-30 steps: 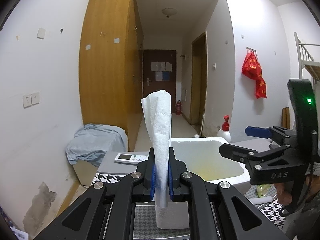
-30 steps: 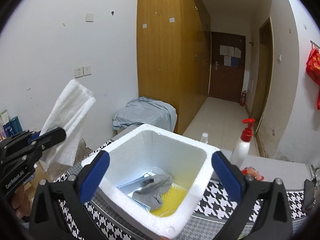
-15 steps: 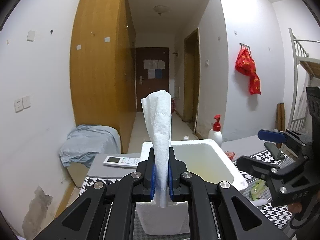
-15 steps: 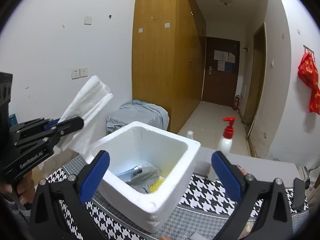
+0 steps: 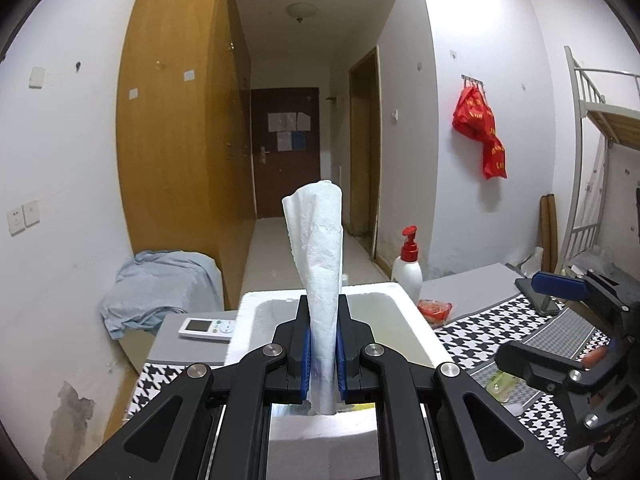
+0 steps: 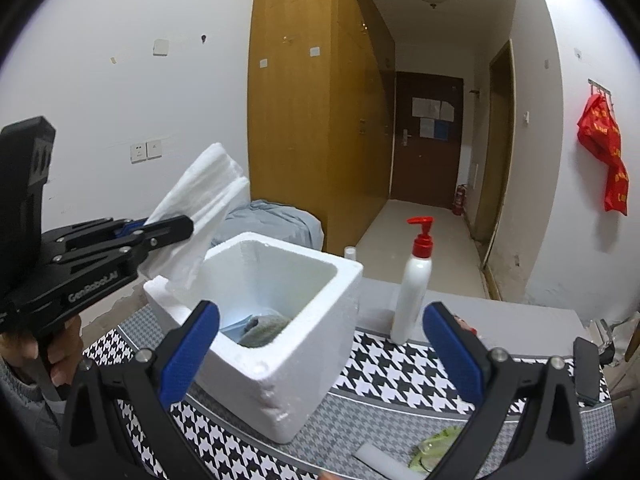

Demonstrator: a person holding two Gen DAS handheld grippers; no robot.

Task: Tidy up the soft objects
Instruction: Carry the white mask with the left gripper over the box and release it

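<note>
In the left wrist view, the left gripper (image 5: pixel 322 354) fills the lower middle of the frame with its fingers (image 5: pixel 305 354) clamped on a folded white tissue (image 5: pixel 318 264) that stands up between the blue pads and pokes out a little below them. Behind it, in the centre of the frame, sits a white foam box (image 5: pixel 416 328) on the houndstooth-covered desk (image 5: pixel 520 332). A pump bottle (image 5: pixel 408 268) with a red top stands just right of the box, and a white remote (image 5: pixel 206 329) lies to its left. The right gripper (image 5: pixel 560 320) shows at the right edge.

In the right wrist view, the right gripper (image 6: pixel 320 344) spans the bottom of the frame, its fingers (image 6: pixel 192 344) wide apart with nothing between them. The foam box (image 6: pixel 296 364) is in the centre, with a grey cloth (image 6: pixel 264 326) lying inside on the bottom. At the left, a hand (image 6: pixel 56 356) holds the left gripper (image 6: pixel 176 229), and the tissue (image 6: pixel 200 208) hangs over the box's left rim, its lower edge touching or just above it.
</note>
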